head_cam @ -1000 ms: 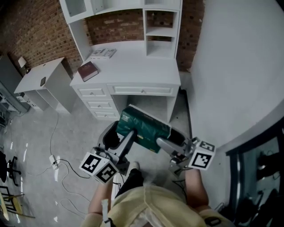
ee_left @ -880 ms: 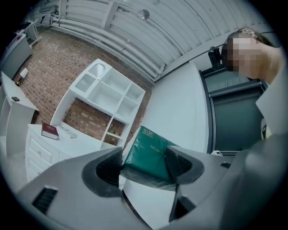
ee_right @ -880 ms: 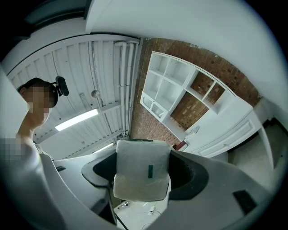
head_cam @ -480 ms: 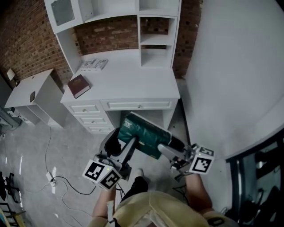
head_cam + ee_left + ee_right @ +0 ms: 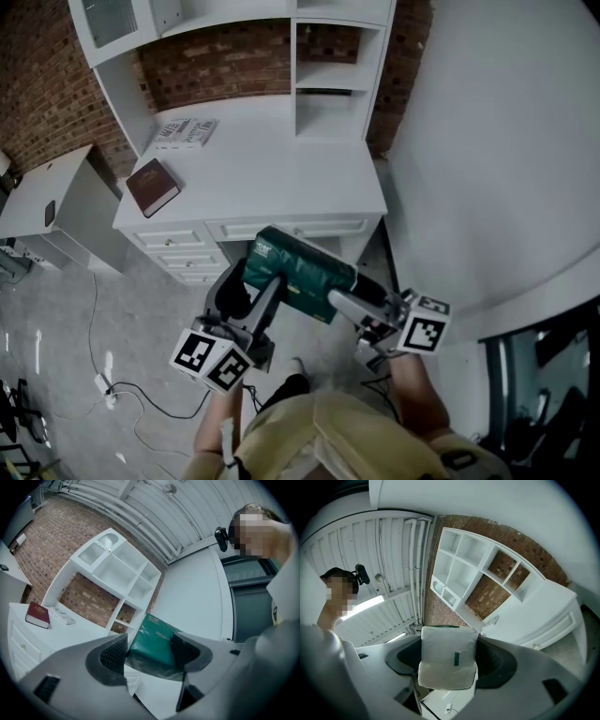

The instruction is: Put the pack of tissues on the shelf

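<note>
A green pack of tissues (image 5: 298,272) hangs in the air just in front of the white desk's (image 5: 272,178) drawer edge, held from both ends. My left gripper (image 5: 265,292) is shut on its left end and my right gripper (image 5: 343,302) on its right end. In the left gripper view the green pack (image 5: 152,641) sits pinched between the dark pads (image 5: 114,656). In the right gripper view its white end (image 5: 449,660) fills the gap between the jaws. The white shelf unit (image 5: 330,77) with open cubbies stands at the desk's back.
A maroon book (image 5: 153,186) and a flat booklet (image 5: 185,132) lie on the desk's left part. A low white cabinet (image 5: 47,202) stands to the left. Cables (image 5: 103,375) trail on the floor. A white wall (image 5: 497,141) closes off the right side.
The desk and shelf have come closer and lower in the head view. The pack, still held by both grippers, now overlaps the desk's front edge.
</note>
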The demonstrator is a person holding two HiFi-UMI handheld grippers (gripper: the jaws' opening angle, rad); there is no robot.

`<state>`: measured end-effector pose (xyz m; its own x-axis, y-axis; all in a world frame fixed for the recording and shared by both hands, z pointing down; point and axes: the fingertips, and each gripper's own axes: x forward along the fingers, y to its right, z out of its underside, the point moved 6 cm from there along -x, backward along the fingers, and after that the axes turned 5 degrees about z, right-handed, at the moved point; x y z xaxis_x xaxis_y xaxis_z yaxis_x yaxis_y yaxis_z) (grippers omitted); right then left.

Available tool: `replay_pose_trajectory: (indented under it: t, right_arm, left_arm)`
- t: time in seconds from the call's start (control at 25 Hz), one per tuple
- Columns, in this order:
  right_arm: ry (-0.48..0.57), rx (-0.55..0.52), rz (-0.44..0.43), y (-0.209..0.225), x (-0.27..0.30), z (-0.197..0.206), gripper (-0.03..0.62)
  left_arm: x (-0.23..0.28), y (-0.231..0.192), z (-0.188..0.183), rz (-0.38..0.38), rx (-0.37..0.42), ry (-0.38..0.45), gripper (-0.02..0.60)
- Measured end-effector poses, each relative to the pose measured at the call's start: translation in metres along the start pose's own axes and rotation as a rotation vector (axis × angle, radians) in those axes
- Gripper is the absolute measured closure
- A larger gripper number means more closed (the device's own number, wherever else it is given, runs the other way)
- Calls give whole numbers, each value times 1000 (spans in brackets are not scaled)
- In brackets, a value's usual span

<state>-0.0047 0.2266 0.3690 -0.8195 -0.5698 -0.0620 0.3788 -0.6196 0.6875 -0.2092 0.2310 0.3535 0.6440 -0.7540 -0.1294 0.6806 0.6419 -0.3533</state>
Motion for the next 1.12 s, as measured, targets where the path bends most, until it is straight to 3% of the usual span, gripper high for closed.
replay_pose_trajectory:
  t: [0.32,0.72,1.12]
  right_arm:
    - [-57,23,8,24,92,-18,286]
    - [-87,17,-11,49,130,-34,286]
    - [-118,-17,-64,134,160,-112,286]
  left_arm:
    - [15,-86,-27,-40,-31,10,287]
    - [34,-123,-32,-57,-30,25,287]
    - [137,-161,-31,-79,-6,77,286]
